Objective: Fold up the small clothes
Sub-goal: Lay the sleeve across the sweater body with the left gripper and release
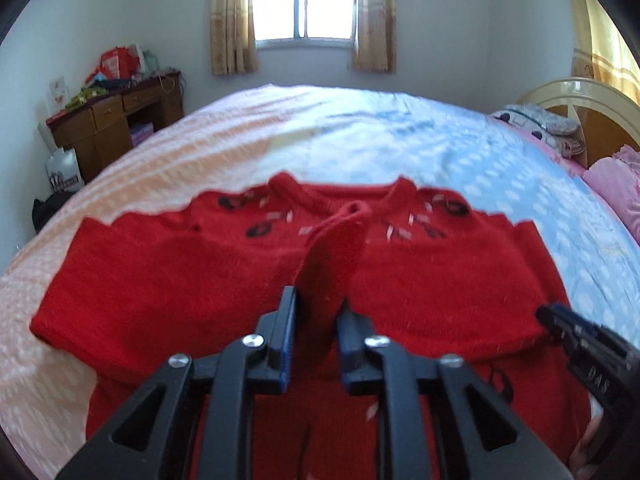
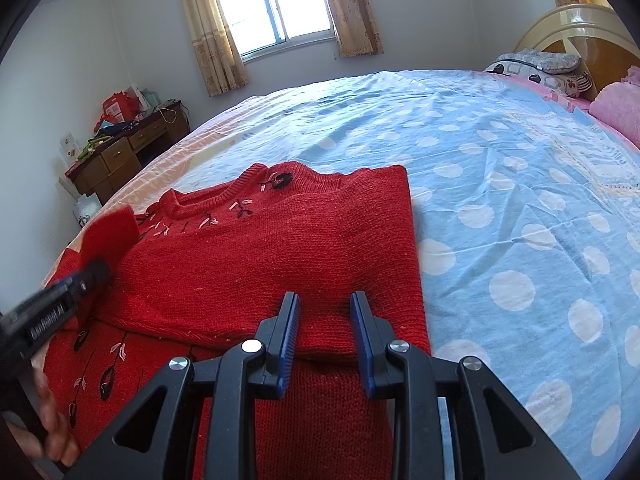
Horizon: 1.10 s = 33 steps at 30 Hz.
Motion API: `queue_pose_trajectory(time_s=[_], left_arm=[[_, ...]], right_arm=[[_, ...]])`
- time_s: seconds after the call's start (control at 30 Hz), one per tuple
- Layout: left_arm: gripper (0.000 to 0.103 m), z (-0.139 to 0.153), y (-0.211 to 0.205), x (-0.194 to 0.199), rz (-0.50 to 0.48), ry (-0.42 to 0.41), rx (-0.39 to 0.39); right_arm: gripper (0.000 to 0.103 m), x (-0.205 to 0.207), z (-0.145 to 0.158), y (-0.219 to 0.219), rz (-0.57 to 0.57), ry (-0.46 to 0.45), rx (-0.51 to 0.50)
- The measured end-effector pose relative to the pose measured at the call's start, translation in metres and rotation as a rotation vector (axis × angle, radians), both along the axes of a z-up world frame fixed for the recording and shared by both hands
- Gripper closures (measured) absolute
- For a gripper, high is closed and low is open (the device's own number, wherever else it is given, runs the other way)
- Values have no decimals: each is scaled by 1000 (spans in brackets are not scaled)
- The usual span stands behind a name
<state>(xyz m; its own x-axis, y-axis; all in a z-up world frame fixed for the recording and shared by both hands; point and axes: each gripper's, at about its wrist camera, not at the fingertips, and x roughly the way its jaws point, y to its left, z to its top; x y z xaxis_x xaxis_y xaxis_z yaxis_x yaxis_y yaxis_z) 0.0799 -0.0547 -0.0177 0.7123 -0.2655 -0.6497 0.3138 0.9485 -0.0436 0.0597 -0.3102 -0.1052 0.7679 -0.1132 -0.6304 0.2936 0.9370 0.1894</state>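
While the red sweater (image 1: 200, 280) lies spread on the bed (image 2: 520, 208), low and centre in both views, the left hand-held gripper (image 1: 316, 312) has a sleeve (image 1: 336, 248) standing up between its jaws. Those jaws are only partly apart, and whether the pads grip the knit or merely flank it I cannot tell; the sleeve seems to be carried across the body to make a fold. At lower centre of the right view, the right hand-held gripper (image 2: 325, 316) rests low over the folded right edge with narrowly parted jaws and nothing clearly pinched, probably steadying it. A dotted blue sheet covers the bed; a window (image 2: 272, 4) with curtains sits at top centre, a cluttered desk (image 1: 116, 120) at left, pink pillows (image 2: 616, 108) at right.
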Motion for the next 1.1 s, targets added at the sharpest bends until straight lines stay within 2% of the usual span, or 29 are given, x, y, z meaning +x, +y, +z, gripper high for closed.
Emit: queue_pose_trajectory(time_s=[0.03, 0.1, 0.17, 0.33, 0.37, 0.4, 0.47, 0.5, 0.53, 0.67, 0.77, 0.8, 0.83, 0.87, 0.9, 0.93, 1.0, 1.1], left_arm=[[65, -1, 2, -2, 1, 16, -9], [46, 1, 16, -8, 22, 18, -43], [40, 4, 37, -19, 57, -5, -60], [35, 4, 89, -32, 185, -56, -53], [35, 0, 103, -32, 235, -59, -54], [35, -3, 111, -30, 266, -49, -61], [35, -15, 125, -23, 315, -1, -80], [35, -25, 131, -18, 338, 32, -95], [36, -34, 135, -14, 355, 65, -116], [34, -39, 130, -14, 370, 47, -137], [30, -42, 126, -14, 365, 33, -127], [30, -43, 126, -13, 364, 31, -127], [30, -42, 128, -13, 365, 30, -133], [30, -43, 131, -14, 364, 26, -148], [30, -42, 134, -16, 363, 24, -160], [30, -43, 136, -17, 361, 21, -178], [29, -43, 140, -19, 360, 17, -206], [29, -43, 147, -20, 358, 13, -259]], right_arm=[[75, 0, 0, 0, 0, 1, -2], [75, 1, 0, 0, -1, 8, -7], [75, 1, 0, 0, -1, 16, -8], [75, 12, 12, 9, -26, 101, -35], [75, 11, 18, 12, -14, 78, -1], [74, 8, 28, 19, 25, 20, 78], [49, 10, 37, 32, 67, -20, 152], [29, 16, 41, 43, 96, -33, 190], [26, 21, 42, 50, 114, -36, 202], [26, 58, 34, 91, 202, 16, 147], [35, 85, 11, 112, 212, 95, 121], [36, 92, 4, 121, 214, 111, 84], [42, 92, 3, 126, 214, 102, 40], [53, 95, 4, 137, 238, 105, -26], [80, 97, 3, 142, 260, 119, -53], [86, 99, 4, 146, 273, 133, -83], [95, 101, 11, 152, 298, 149, -122], [95, 98, 44, 150, 311, 83, -133]])
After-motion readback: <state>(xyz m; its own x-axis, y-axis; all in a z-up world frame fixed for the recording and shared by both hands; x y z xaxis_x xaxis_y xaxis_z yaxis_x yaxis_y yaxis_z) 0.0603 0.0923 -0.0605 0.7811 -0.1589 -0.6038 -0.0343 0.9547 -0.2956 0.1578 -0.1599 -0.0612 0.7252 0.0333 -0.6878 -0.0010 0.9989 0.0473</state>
